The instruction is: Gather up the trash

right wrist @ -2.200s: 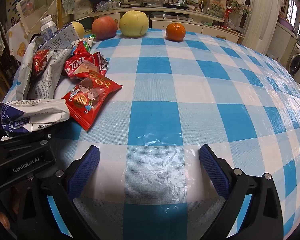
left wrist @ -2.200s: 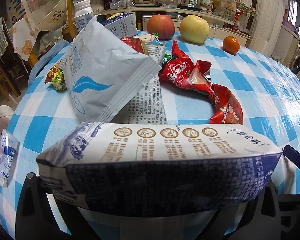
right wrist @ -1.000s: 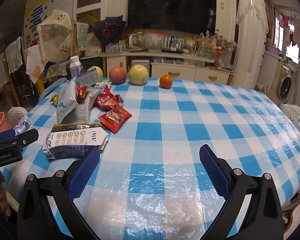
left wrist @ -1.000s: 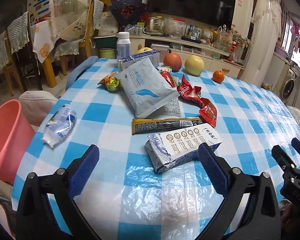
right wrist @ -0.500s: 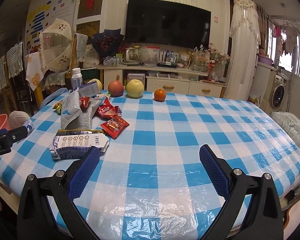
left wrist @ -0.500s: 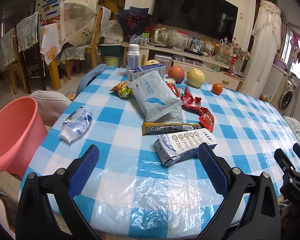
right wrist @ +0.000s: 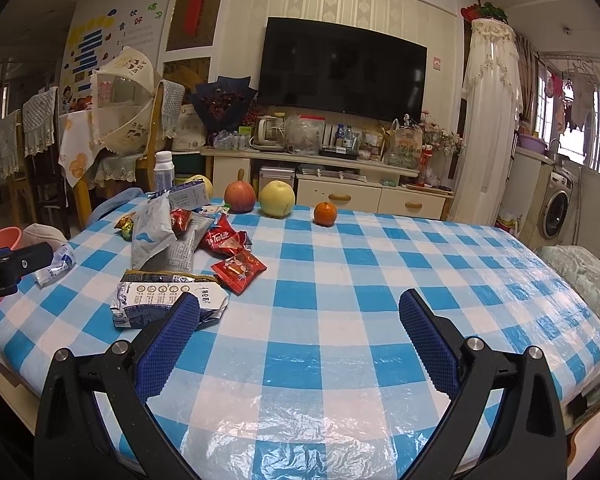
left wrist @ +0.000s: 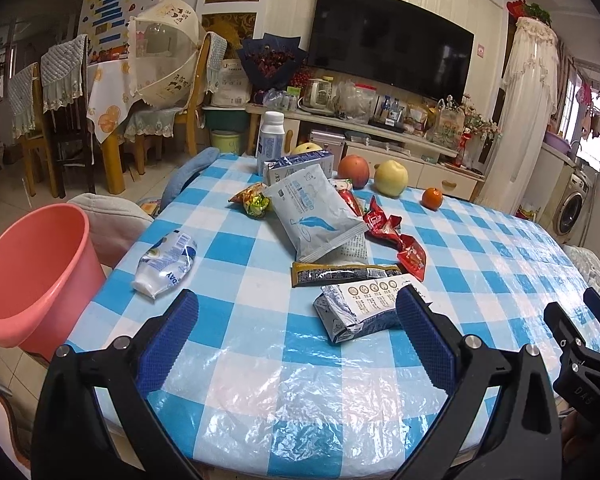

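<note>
Several wrappers lie on the blue-checked table [left wrist: 260, 360]. A crushed white-and-blue carton [left wrist: 364, 308] lies nearest, also in the right wrist view [right wrist: 160, 304]. Behind it lie a dark-and-yellow bar wrapper [left wrist: 340, 273], a grey-blue pouch [left wrist: 320, 216], red wrappers [left wrist: 392, 232] and a crumpled white packet [left wrist: 166, 266]. A pink bin [left wrist: 28, 276] stands left of the table. My left gripper [left wrist: 296, 340] is open and empty, held back above the near table edge. My right gripper [right wrist: 300, 338] is open and empty, over the table's near right part.
A red apple [left wrist: 353, 170], a yellow apple [left wrist: 391, 178] and an orange [left wrist: 432, 199] sit at the table's far side. A white bottle [left wrist: 271, 140] and a small box [left wrist: 300, 164] stand nearby. Chairs [left wrist: 60, 120] and a TV cabinet [left wrist: 380, 148] stand beyond.
The left gripper let go of the white-and-blue carton, which now lies on the table. Both grippers have drawn back and up, away from the table.
</note>
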The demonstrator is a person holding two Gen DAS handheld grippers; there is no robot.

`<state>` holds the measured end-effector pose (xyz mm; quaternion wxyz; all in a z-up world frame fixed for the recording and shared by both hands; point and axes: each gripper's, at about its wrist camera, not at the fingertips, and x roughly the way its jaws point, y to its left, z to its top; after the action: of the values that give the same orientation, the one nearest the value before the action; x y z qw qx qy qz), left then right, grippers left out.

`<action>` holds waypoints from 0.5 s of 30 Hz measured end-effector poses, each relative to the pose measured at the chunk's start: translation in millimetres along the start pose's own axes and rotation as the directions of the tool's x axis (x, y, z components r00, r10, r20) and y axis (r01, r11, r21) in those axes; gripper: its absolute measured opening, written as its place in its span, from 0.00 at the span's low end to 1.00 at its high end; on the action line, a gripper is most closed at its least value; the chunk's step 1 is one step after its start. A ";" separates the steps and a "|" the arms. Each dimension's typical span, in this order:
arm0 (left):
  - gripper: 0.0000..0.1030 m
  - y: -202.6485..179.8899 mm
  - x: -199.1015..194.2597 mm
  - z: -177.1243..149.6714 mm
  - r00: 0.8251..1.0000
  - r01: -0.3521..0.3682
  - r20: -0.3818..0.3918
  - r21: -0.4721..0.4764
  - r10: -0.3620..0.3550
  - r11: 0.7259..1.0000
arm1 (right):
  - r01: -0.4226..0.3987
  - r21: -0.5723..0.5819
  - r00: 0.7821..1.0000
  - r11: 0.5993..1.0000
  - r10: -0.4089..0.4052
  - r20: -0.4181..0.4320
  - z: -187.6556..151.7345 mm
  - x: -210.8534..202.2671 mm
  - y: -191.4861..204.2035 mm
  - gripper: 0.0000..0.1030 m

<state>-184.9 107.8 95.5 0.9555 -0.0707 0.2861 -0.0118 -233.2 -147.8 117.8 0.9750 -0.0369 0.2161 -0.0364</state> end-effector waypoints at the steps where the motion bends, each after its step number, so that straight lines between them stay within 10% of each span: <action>1: 0.97 0.6 -0.1 -0.2 1.000 0.000 0.004 0.001 0.000 1.000 | 0.001 0.002 1.000 1.000 -0.001 0.000 0.1 0.6 0.3 0.95; 15: 0.97 3.7 -1.1 -2.1 0.998 -0.018 0.052 0.019 0.017 1.000 | 0.007 0.037 1.000 0.999 -0.008 0.017 2.5 6.7 -8.2 0.95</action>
<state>-187.0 111.3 93.9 0.9633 -0.0592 0.2616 -0.0045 -226.6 -156.4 118.0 0.9772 -0.0201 0.2067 -0.0435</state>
